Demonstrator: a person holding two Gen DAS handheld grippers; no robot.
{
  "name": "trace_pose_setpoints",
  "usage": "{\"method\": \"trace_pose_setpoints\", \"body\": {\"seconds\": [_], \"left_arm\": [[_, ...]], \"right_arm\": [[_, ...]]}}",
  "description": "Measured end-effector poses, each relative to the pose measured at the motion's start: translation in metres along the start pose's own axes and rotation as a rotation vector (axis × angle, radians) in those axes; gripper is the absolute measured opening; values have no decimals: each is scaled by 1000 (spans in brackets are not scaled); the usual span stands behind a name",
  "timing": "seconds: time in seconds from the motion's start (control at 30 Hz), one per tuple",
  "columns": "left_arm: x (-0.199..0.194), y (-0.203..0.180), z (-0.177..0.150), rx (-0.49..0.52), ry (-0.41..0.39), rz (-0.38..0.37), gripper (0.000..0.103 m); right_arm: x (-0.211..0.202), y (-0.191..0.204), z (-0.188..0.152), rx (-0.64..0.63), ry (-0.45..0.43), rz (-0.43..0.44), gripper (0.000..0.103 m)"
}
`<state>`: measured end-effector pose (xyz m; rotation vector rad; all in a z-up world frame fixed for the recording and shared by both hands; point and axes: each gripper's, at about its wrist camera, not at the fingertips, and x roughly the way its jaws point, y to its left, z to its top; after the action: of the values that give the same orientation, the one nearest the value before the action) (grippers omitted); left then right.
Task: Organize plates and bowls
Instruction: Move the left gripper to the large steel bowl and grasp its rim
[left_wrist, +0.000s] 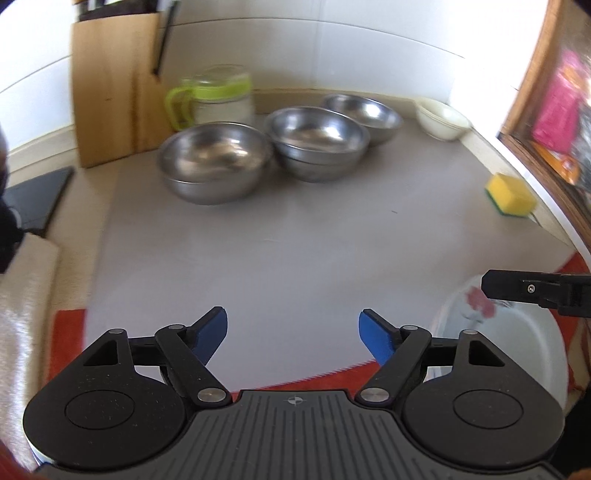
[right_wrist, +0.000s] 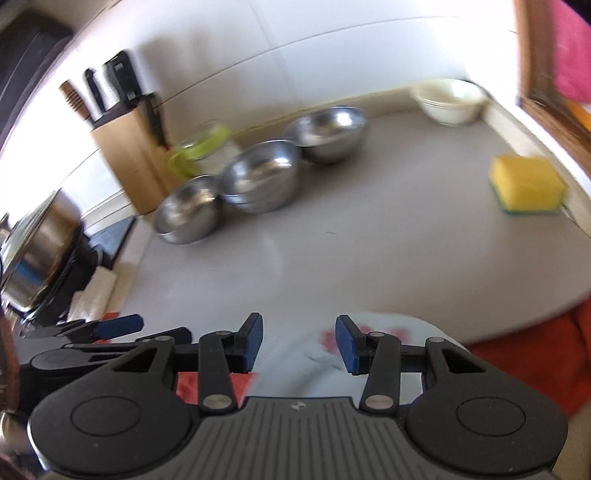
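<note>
Three groups of steel bowls stand at the back of the grey mat: the left stack (left_wrist: 214, 162) (right_wrist: 188, 210), the middle stack (left_wrist: 317, 142) (right_wrist: 262, 177) and the right bowl (left_wrist: 364, 114) (right_wrist: 327, 133). Cream bowls (left_wrist: 441, 118) (right_wrist: 448, 101) sit stacked in the far right corner. A white plate with a red pattern (left_wrist: 498, 343) (right_wrist: 325, 358) lies at the near edge. My left gripper (left_wrist: 293, 334) is open and empty above the mat. My right gripper (right_wrist: 300, 341) is open, its jaws over the plate's rim.
A wooden knife block (left_wrist: 114, 92) (right_wrist: 129, 147) and a green-lidded jar (left_wrist: 218, 98) stand at the back left. A yellow sponge (left_wrist: 511, 194) (right_wrist: 526, 182) lies at the right edge. A steel pot (right_wrist: 37, 243) is at far left. Red cloth (right_wrist: 528, 350) lies under the mat.
</note>
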<state>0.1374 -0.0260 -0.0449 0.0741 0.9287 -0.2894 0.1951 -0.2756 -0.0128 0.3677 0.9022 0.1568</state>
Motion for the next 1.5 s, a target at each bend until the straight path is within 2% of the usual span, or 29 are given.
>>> {"method": "trace_pose_setpoints", "body": {"seconds": [0.33, 0.6, 1.0, 1.2, 1.5], "left_arm": [[-2, 50, 29, -77, -50, 127, 84], [13, 70, 55, -104, -70, 181, 86], [58, 75, 99, -88, -51, 181, 86], [73, 79, 108, -65, -34, 176, 86], [91, 89, 115, -61, -6, 154, 86]], "right_arm": [[48, 69, 54, -166, 17, 73, 46], [98, 93, 83, -174, 60, 77, 46], [147, 89, 109, -101, 105, 91, 47], [158, 88, 113, -53, 131, 115, 47], [171, 89, 114, -13, 141, 91, 47]]}}
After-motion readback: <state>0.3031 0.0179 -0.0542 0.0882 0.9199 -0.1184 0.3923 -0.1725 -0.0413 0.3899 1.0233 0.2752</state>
